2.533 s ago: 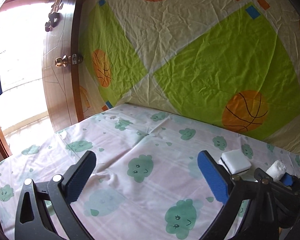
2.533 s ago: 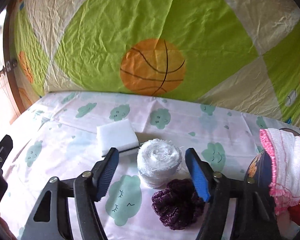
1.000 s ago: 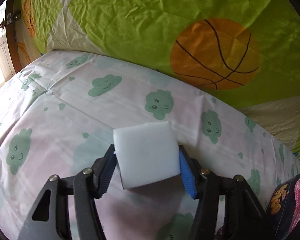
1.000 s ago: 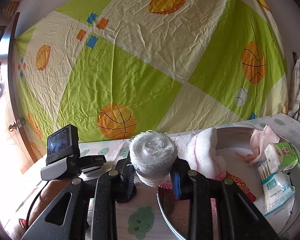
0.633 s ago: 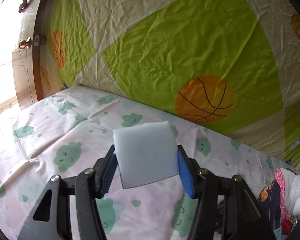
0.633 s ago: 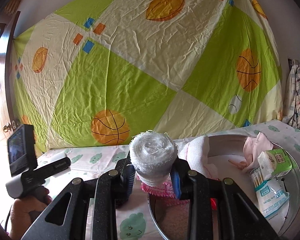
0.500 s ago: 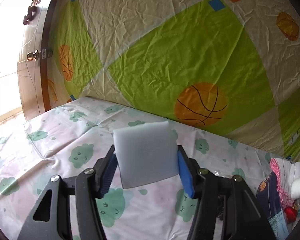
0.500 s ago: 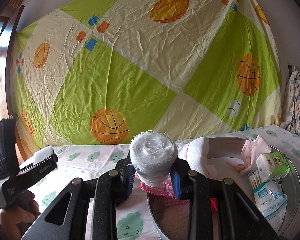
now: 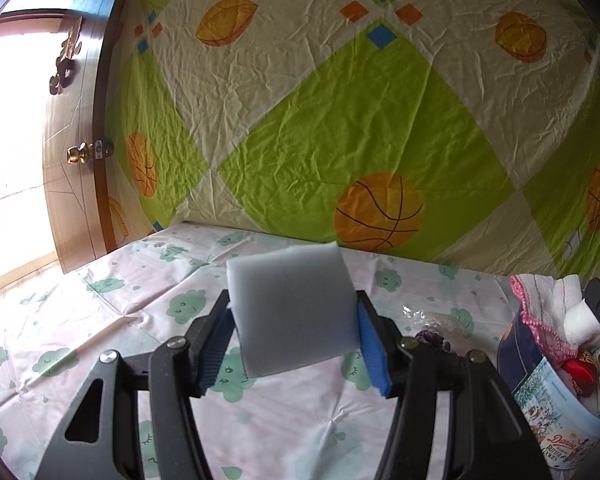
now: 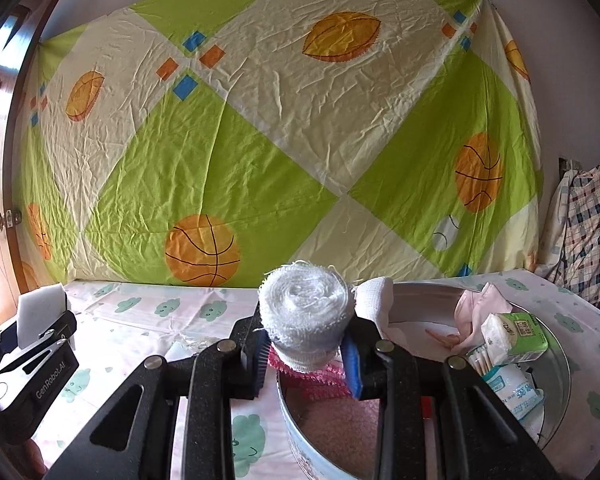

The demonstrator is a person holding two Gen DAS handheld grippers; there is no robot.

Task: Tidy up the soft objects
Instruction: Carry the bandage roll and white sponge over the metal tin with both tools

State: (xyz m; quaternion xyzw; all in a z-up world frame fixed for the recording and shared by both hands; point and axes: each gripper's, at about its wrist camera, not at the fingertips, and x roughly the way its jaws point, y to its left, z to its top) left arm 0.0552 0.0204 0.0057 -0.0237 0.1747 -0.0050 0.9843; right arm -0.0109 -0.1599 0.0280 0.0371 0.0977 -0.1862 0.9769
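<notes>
My left gripper (image 9: 294, 346) is shut on a white sponge block (image 9: 292, 308) and holds it above the cloud-print sheet (image 9: 112, 320). My right gripper (image 10: 306, 358) is shut on a white gauze roll (image 10: 305, 312), held over the near rim of a round metal tin (image 10: 556, 384). The sponge also shows at the left of the right wrist view (image 10: 40, 312). The tin also shows at the right edge of the left wrist view (image 9: 548, 412), with a white and pink cloth (image 9: 540, 300) over its rim. A dark purple scrunchie (image 9: 430, 338) lies on the sheet beside the tin.
In the tin lie a pink mask (image 10: 476, 308), a green tissue pack (image 10: 514, 338), cotton swabs (image 10: 480, 360) and a wipes pack (image 10: 512, 392). A crumpled clear wrapper (image 9: 428, 316) lies on the sheet. A sports-print sheet (image 10: 260, 140) covers the back wall. A wooden door (image 9: 76, 152) stands left.
Both grippers closed on their objects, sponge and gauze roll, and lifted them off the sheet. The right gripper carried the roll over the tin; the left rose with the sponge.
</notes>
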